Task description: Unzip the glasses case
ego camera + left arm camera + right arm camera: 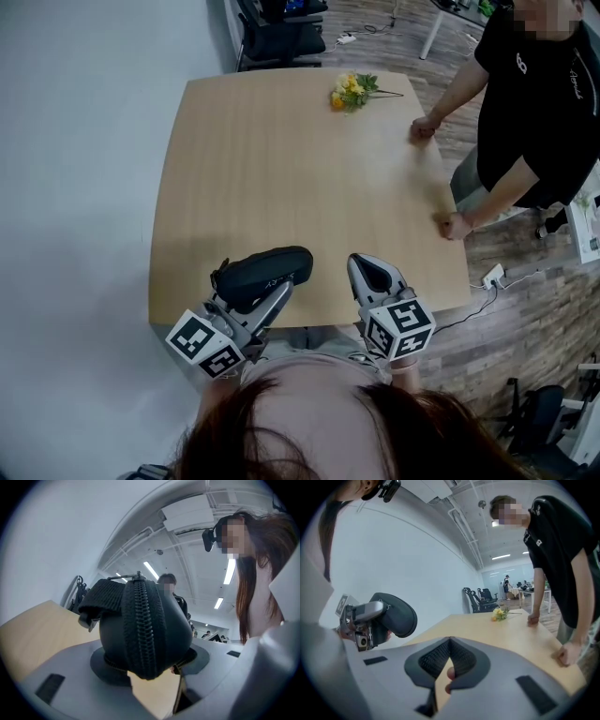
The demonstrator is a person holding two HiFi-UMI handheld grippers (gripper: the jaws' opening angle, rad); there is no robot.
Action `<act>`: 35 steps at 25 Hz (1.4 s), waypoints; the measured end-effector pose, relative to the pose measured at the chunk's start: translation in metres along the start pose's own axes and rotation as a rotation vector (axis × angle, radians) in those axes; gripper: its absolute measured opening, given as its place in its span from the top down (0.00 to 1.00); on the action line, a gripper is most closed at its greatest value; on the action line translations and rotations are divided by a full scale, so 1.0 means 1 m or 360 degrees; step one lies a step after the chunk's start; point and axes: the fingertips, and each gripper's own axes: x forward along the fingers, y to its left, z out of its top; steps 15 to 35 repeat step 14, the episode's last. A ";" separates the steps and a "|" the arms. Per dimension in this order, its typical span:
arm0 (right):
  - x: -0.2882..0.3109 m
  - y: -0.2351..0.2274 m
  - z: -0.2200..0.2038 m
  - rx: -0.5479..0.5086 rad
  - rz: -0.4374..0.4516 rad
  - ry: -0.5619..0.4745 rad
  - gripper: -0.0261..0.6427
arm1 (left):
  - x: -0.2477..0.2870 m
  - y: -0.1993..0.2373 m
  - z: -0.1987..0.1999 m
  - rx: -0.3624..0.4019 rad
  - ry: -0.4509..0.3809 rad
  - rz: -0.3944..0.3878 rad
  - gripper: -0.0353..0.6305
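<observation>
Glasses case [265, 274]: black, oval and hard-looking, held clear of the table [281, 159] above its near edge. My left gripper [255, 291] is clamped across its body, one jaw on each broad face. As I judge it, this leaves the zip [140, 625] uncovered along the seam. The zip runs round the middle and looks fully closed. A ribbed strap [102, 599] hangs off the far end, and I cannot make out the pull with certainty. My right gripper [375, 274] hovers near the case, jaws together on nothing, presumably poised to take the pull while the left steadies the case.
</observation>
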 end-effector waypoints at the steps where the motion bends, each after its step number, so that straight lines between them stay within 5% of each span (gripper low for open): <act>1: 0.002 0.001 0.000 -0.0001 -0.0002 0.0002 0.94 | 0.000 0.001 0.000 0.0002 0.0009 -0.0006 0.60; 14: 0.039 0.029 0.007 -0.0015 -0.0055 0.0000 0.94 | -0.013 0.037 0.012 0.0002 0.0057 -0.0105 0.60; 35: 0.039 0.029 0.007 -0.0015 -0.0055 0.0000 0.94 | -0.013 0.037 0.012 0.0002 0.0057 -0.0105 0.60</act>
